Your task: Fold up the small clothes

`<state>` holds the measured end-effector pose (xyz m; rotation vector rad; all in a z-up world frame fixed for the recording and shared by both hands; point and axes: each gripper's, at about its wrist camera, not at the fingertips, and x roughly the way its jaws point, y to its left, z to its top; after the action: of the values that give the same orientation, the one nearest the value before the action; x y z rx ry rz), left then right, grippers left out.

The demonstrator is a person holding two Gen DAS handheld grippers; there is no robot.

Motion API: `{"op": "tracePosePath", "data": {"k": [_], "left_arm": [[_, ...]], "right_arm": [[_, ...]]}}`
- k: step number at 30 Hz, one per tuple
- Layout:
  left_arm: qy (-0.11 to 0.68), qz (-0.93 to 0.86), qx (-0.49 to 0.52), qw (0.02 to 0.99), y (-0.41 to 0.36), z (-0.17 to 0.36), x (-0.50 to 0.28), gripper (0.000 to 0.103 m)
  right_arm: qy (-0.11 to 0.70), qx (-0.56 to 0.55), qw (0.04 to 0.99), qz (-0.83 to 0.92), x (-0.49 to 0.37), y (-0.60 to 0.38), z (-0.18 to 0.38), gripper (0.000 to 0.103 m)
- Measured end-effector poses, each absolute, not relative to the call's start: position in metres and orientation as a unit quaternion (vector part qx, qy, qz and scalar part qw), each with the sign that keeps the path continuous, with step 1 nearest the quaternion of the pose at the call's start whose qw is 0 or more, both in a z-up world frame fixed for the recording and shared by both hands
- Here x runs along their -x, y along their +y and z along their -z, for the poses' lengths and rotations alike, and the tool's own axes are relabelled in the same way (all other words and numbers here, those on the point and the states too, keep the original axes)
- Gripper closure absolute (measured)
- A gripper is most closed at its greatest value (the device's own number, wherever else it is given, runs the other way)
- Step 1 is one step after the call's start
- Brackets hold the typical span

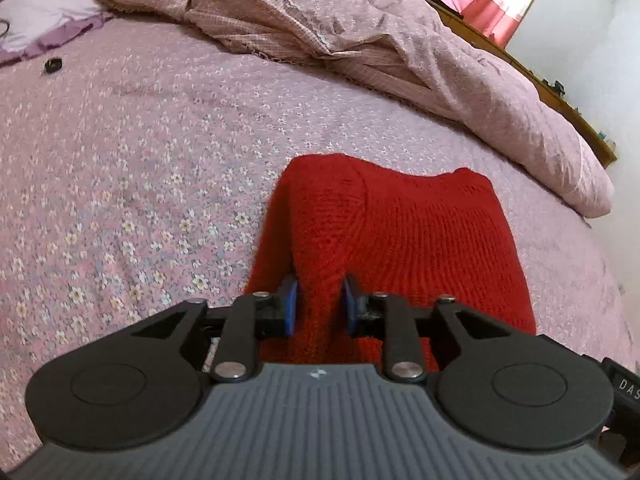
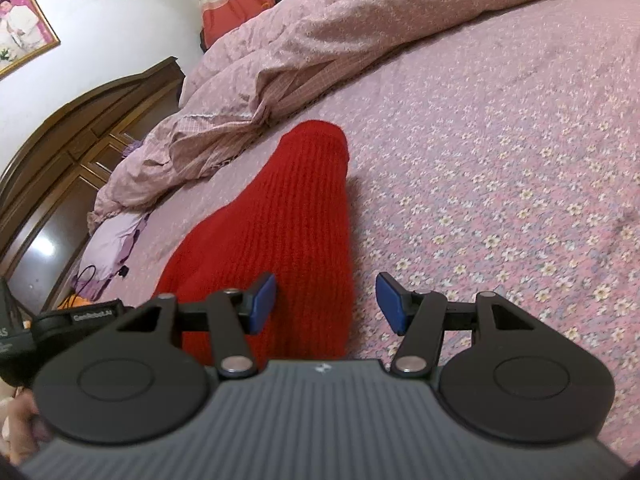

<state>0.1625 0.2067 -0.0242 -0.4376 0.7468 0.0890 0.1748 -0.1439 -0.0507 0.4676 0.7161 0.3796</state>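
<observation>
— Tongs first: what have you got?

— My left gripper (image 1: pixel 319 305) pinches a raised ridge of the red knit (image 1: pixel 400 232), pads narrow with the fabric between them. My right gripper (image 2: pixel 326 302) stands wide, holding nothing; its left pad (image 2: pixel 262 300) hangs over the knit's edge.

— Where does the knit lie?

— On the floral sheet (image 1: pixel 140 160), straight ahead of both grippers, its long axis running away from me toward the quilt (image 1: pixel 320 12). The left has the grip, so I judge the fold goes forward along that axis.

red knit garment (image 1: pixel 404 248), pink floral sheet (image 1: pixel 140 168), seemingly checked quilt (image 1: pixel 280 12)
</observation>
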Motion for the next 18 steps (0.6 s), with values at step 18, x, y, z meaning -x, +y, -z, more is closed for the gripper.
{"op": "tracePosePath", "data": {"k": [18], "left_arm": [[0.378, -0.032, 0.208, 0.902, 0.213, 0.031, -0.170, 0.041]], "right_arm": [[0.409, -0.387, 0.775, -0.288, -0.247, -0.167, 0.101, 0.017]]}}
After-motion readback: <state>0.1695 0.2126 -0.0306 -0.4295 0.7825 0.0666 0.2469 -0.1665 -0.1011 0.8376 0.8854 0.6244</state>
